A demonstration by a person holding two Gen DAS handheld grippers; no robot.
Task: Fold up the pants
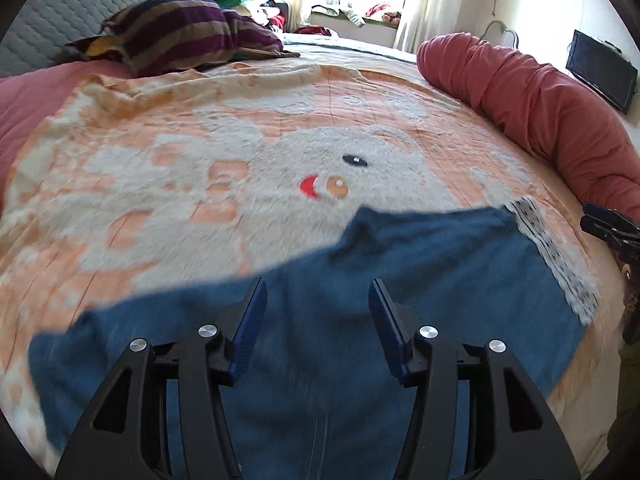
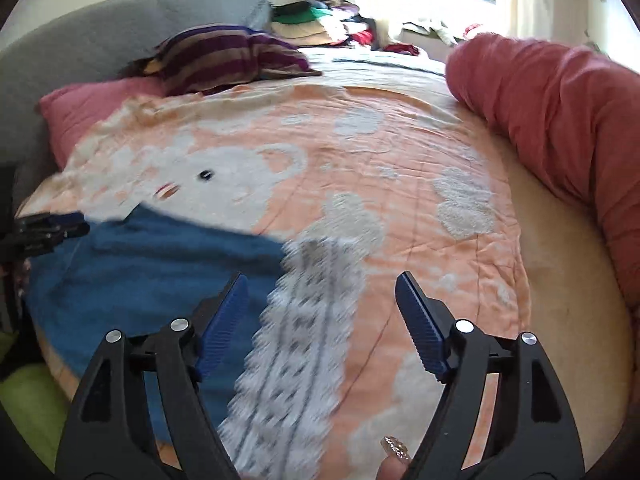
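Observation:
Blue pants (image 1: 420,280) lie flat across the near edge of the bed, with a grey-and-white patterned waistband (image 1: 560,268) at their right end. My left gripper (image 1: 318,292) is open and empty just above the middle of the pants. In the right wrist view, my right gripper (image 2: 322,286) is open and empty above the patterned waistband (image 2: 304,340), with the blue fabric (image 2: 140,272) to its left. The right gripper's tip shows at the right edge of the left wrist view (image 1: 608,228). The left gripper's tip shows at the left edge of the right wrist view (image 2: 48,228).
An orange-and-white bear blanket (image 1: 240,160) covers the bed. A rolled red quilt (image 1: 540,100) lies along the right side. A striped purple pillow (image 1: 188,32) and a grey headboard (image 1: 52,12) are at the back. Piled clothes (image 2: 320,20) sit by the window.

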